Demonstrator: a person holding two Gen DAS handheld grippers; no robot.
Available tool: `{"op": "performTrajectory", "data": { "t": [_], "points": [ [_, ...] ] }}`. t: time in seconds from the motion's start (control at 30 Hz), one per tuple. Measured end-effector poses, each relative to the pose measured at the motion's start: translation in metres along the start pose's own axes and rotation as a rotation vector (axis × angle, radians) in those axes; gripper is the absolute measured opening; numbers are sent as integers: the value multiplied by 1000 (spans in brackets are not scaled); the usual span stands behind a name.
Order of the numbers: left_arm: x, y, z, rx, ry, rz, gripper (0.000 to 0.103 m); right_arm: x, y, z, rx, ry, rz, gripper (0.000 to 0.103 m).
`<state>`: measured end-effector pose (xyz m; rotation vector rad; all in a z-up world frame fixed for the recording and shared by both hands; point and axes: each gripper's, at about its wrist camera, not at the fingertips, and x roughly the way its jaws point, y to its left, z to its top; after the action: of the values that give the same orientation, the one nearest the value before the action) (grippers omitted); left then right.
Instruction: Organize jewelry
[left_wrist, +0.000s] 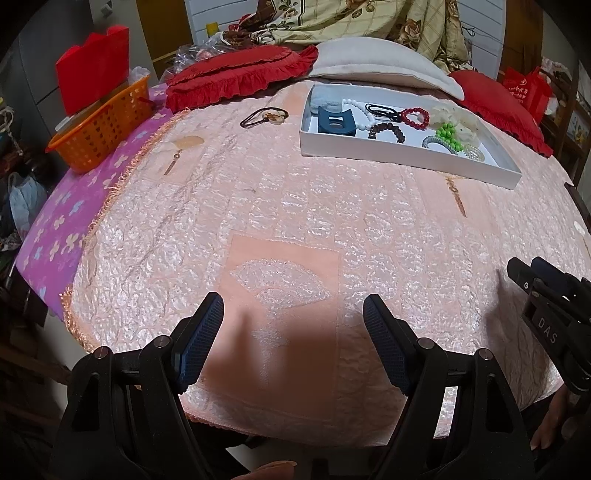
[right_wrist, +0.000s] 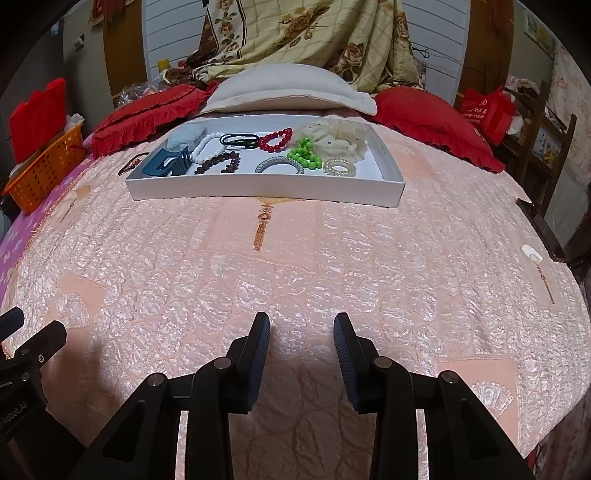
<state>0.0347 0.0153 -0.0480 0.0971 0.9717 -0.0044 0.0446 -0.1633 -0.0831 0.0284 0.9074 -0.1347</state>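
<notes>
My left gripper (left_wrist: 293, 314) gapes wide and my right gripper (right_wrist: 301, 330) stands narrower, both empty above the pink bedspread (left_wrist: 295, 206), well short of the white tray (right_wrist: 258, 188) of bracelets and the brown pendant cord (left_wrist: 264, 116) left of it; "DAS" marks the right gripper's side.

Bracelets (right_wrist: 275, 139) in tray (right_wrist: 258, 190), hair tie (left_wrist: 264, 116) left, outside.
</notes>
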Motion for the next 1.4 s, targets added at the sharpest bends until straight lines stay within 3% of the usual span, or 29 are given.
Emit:
{"op": "performTrajectory", "data": {
  "t": [1.4],
  "points": [
    [1,0,-1,4,0,12,78,3,2,-3,-5,15,1,34]
  ]
}}
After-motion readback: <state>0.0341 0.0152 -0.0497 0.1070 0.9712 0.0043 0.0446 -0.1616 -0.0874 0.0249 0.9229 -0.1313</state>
